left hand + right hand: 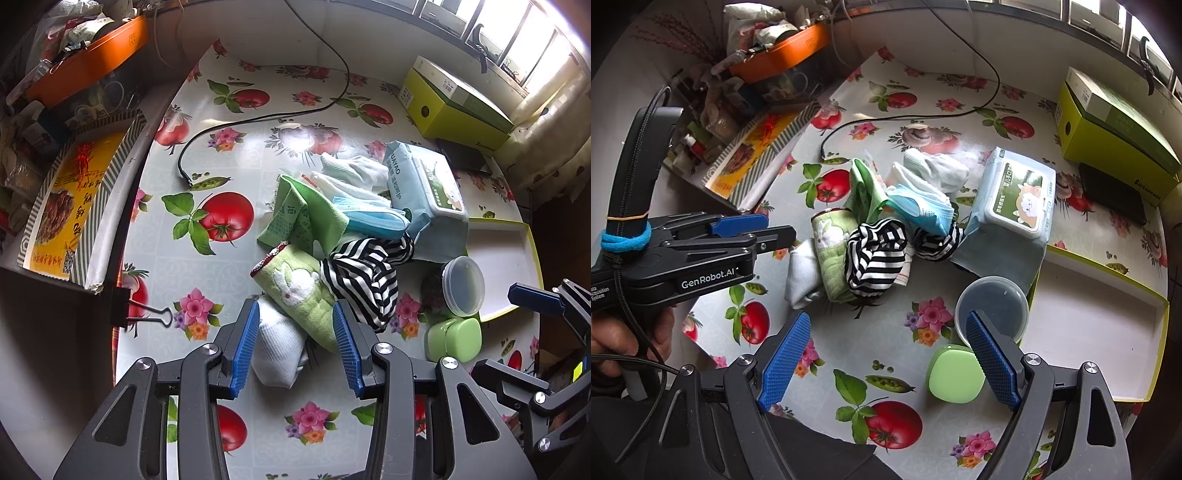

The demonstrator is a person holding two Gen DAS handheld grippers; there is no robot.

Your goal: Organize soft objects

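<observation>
A pile of soft things lies mid-table: a rolled green rabbit towel, a white towel, a black-and-white striped cloth, a green cloth, blue face masks and white socks. My left gripper is open, its jaws on either side of the white towel and the rabbit towel's near end. It also shows in the right wrist view. My right gripper is open and empty above the tablecloth.
A wet-wipes pack lies right of the pile. A white tray with a yellow rim, a lidded plastic tub, a small green case, a yellow-green box, a black cable and a binder clip are around.
</observation>
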